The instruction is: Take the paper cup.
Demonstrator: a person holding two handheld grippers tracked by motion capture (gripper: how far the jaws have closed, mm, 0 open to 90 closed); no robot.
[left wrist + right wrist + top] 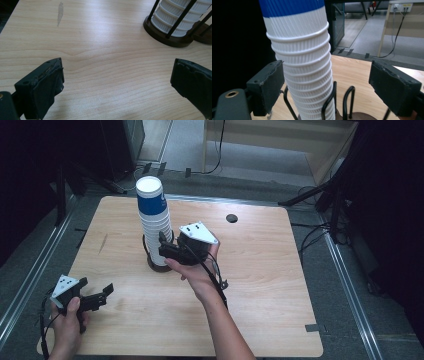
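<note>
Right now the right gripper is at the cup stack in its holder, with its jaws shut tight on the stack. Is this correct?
Not quite. The right gripper is at the cup stack, but its jaws are open: the right gripper view shows a clear gap between one pad and the stack.

We find no text, label, brand, number or sign that we can read in any view. The stack of cups (pixel 153 217) bears a plain blue band without lettering. The grey plate (pixel 199 232) on the right gripper carries only small dark dots, and the table (pixel 260 270) is unmarked wood.
</note>
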